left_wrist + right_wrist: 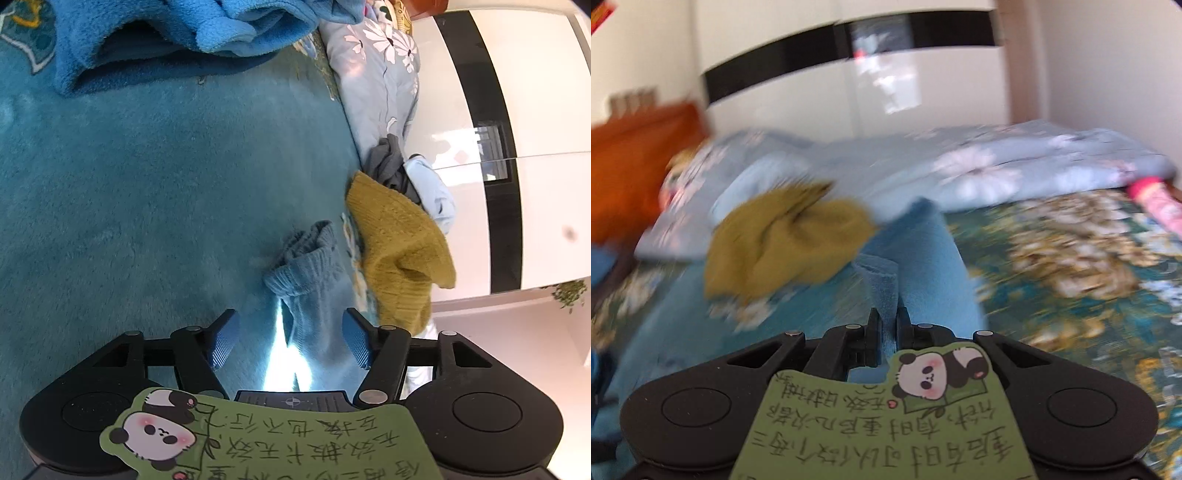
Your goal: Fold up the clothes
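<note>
Left wrist: left gripper (290,341) tilted down, jaws spread (nothing pinched); right gripper (886,325) pinching blue garment (923,258).

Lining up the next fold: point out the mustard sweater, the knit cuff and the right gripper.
mustard sweater (397,240): left wrist view, middle of the knit body.
knit cuff (295,275): left wrist view, ribbed end of the blue sleeve.
right gripper (886,319): right wrist view, between fingertips pinching blue fabric.

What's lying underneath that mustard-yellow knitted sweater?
Under the mustard-yellow knitted sweater shows a floral bedspread, with grey clothing tucked behind it. Anything directly beneath stays covered.
</note>
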Tool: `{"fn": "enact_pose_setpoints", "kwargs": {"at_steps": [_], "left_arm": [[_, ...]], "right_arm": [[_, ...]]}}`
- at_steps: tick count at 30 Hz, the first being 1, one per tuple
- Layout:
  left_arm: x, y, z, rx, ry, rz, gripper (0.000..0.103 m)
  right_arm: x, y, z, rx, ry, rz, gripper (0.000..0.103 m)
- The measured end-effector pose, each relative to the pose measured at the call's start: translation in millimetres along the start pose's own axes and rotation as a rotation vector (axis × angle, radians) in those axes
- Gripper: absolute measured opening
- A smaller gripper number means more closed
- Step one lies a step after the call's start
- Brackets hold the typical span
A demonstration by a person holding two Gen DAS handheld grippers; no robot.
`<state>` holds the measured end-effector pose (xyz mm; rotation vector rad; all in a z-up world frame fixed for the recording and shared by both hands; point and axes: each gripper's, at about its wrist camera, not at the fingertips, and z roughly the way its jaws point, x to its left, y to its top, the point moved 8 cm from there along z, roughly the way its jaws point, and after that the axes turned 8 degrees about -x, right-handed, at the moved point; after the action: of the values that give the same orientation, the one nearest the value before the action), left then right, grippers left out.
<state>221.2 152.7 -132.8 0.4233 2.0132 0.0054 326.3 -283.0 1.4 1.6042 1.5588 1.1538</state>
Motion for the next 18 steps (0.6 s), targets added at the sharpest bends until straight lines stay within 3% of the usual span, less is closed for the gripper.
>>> {"fn": "enact_pose_setpoints", "kwargs": {"at_steps": [7, 11, 18], "left_arm": [[-3.1, -5.3, -4.3, 0.036, -0.015, 0.02, 0.062], [-0.5, -6.3, -1.1, 0.044, -0.007, 0.015, 0.063], [-6.3, -12.0, 12.3, 0.053, -0.01, 0.032, 0.067]], "right_arm": [[88.2, -60.5, 25.3, 0.14, 0.086, -0.101, 0.008], [102.2, -80.5, 24.4, 0.183, 0.096, -0.089, 0.009], [117.4, -103.4, 20.1, 0.22, 0.124, -0.09, 0.023]]}}
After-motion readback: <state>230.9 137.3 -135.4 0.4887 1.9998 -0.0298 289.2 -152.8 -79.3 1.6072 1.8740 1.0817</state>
